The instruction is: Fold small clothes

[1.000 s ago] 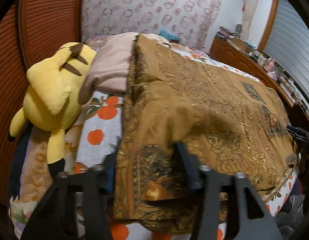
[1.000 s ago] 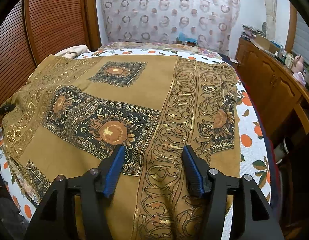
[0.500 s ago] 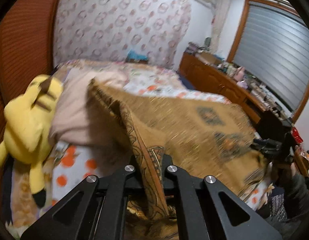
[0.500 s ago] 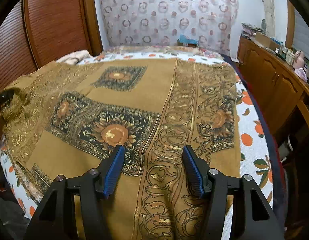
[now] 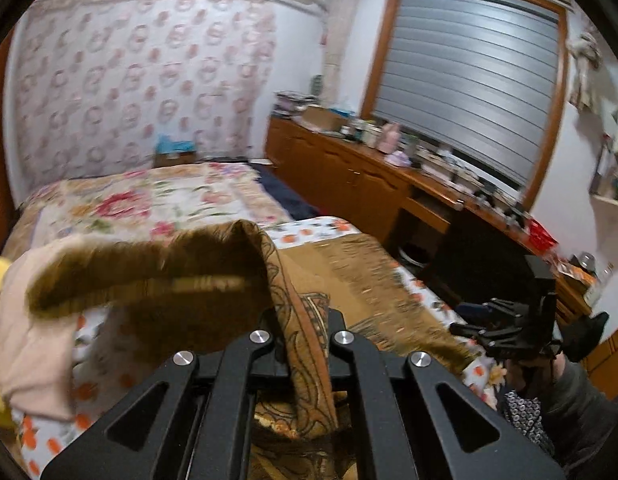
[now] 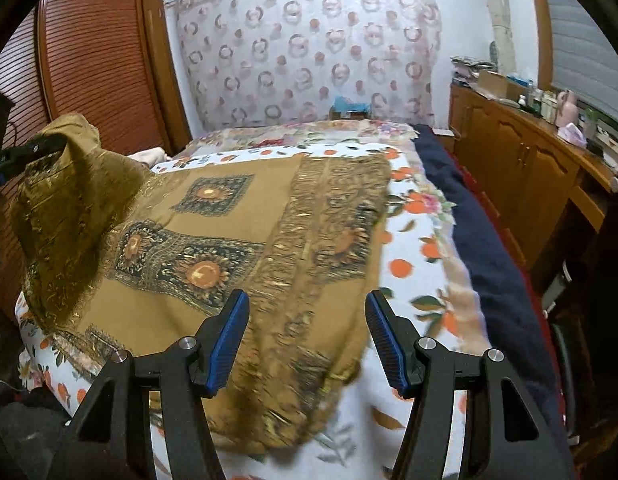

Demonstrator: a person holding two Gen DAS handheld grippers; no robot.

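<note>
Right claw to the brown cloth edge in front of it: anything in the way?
Nothing visible. The right claw stands open just above the near part of the brown cloth, with only the cloth beneath it. The left claw holds the far corner lifted, off to the side.

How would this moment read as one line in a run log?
step: lifting edge | left gripper: shut on brown patterned cloth | right gripper: open over cloth | surface: orange-print bedsheet

A scarf [image 6: 237, 248] lies on the bed [image 6: 425, 248], its left corner lifted; a cabinet [image 6: 521, 160] stands right of the bed.
</note>
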